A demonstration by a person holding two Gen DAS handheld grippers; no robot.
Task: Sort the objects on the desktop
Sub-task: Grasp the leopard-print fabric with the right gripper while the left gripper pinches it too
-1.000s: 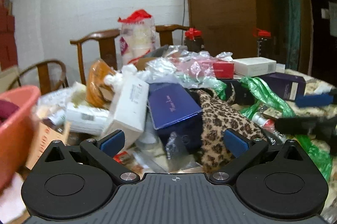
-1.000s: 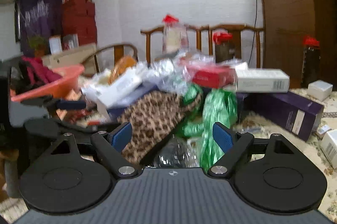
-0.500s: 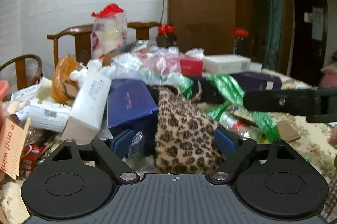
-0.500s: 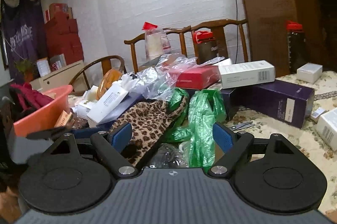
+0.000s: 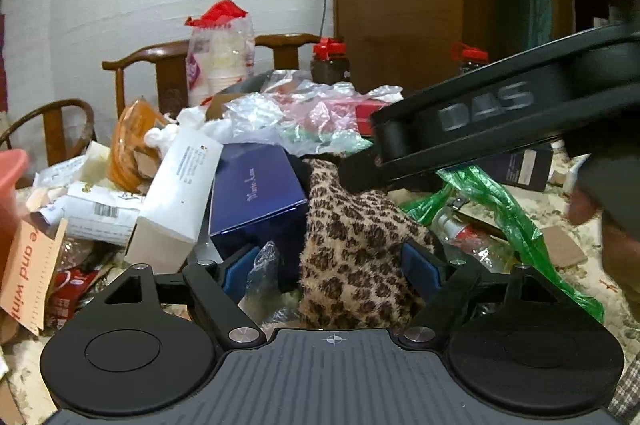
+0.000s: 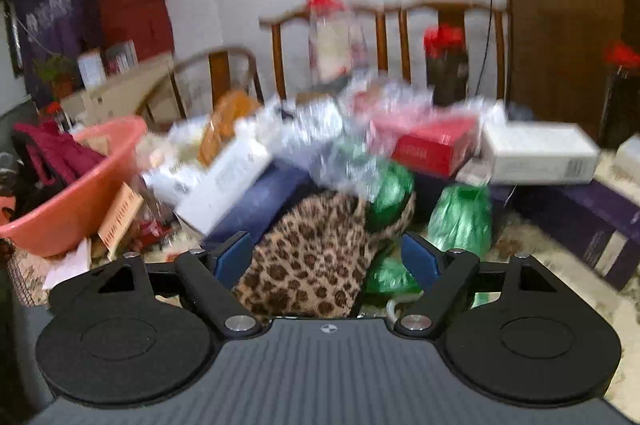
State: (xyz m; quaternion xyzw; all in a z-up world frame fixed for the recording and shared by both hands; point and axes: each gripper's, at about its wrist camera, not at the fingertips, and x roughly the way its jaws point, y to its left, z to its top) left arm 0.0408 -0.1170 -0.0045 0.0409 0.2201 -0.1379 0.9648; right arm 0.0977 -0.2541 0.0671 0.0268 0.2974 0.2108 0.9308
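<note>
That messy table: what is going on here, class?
A person sorting a cluttered table holds a claw in each hand. Both the left claw and the right claw have just been closing, with the leopard-print cloth between their jaws but not yet gripped. A pink basin waits at the side.

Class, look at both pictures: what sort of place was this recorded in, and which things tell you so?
Probably a lived-in home, perhaps a dining room: carved wooden chairs behind a cluttered table, a pink washbasin holding clothes, and a garment hanging on the wall.

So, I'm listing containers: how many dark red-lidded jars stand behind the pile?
2: one jar by the chair back, another against the wooden cabinet. The pile may hide more.
</note>
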